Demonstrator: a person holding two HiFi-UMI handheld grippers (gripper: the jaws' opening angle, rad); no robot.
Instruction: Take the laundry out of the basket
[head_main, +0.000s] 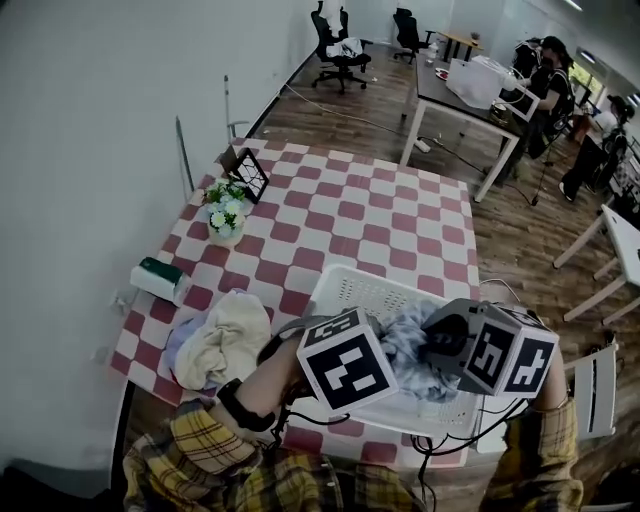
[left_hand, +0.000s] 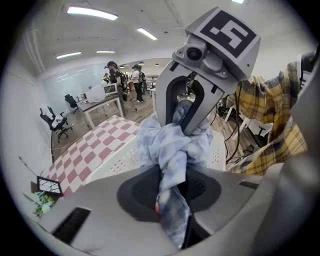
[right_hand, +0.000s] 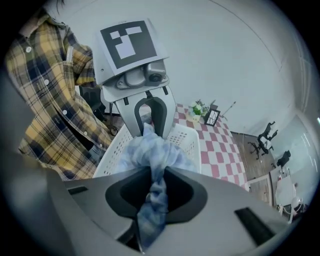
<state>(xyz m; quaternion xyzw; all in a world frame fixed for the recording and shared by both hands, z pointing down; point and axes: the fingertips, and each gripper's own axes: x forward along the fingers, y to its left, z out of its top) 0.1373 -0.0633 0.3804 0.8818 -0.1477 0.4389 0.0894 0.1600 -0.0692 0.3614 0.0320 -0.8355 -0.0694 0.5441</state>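
Gripping one pale blue checked garment (head_main: 404, 343) with both tools, we judge that the lifting step is in hand. The left gripper (left_hand: 172, 197) is clenched on one bunch of the cloth and the right gripper (right_hand: 150, 200) on another. The garment hangs over the white laundry basket (head_main: 352, 283), low and centre in the head view.

The next move, we think, calls for carrying it to the lower left of the frame, where a heap of clothes (head_main: 222, 343) lies on the checked table (head_main: 380, 205), and loosening the jaws only there.

We count one basket, two grippers, one garment in the grip, and one heap with at least a cream piece and a lilac piece. Whether more laundry lies under the garment we cannot tell.
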